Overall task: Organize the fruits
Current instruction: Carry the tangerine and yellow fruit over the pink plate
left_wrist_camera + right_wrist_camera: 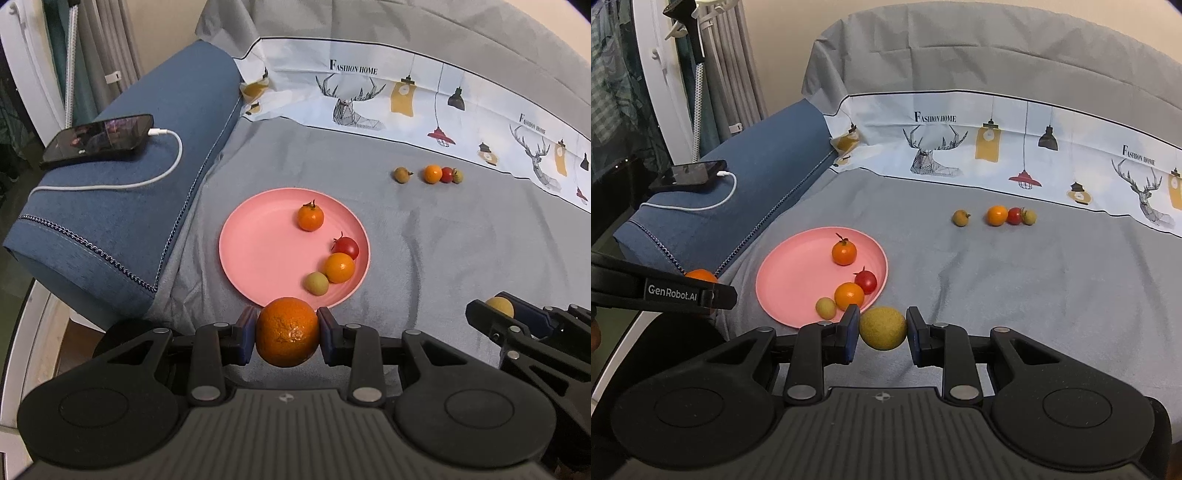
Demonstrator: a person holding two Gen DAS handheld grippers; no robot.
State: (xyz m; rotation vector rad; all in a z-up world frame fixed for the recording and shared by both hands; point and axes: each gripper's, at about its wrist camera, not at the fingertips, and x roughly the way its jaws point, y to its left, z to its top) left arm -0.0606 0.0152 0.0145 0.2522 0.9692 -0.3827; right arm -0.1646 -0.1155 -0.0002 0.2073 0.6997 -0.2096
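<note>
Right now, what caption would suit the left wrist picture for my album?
Left gripper clamps an orange near the pink plate holding four small fruits.

Ten fruits (pixel 310 218), one plate (pixel 258 236).

A home: cloth-covered sofa (pixel 960 277), curtains (pixel 738 74), charging phone (pixel 98 138).

You can read "FASHION HOME" twice on the white printed band (pixel 997 147) of the bedsheet, once above each deer head, and "GenRobot.AI" in white on the side of the left gripper (pixel 701 291) in the right wrist view
</note>
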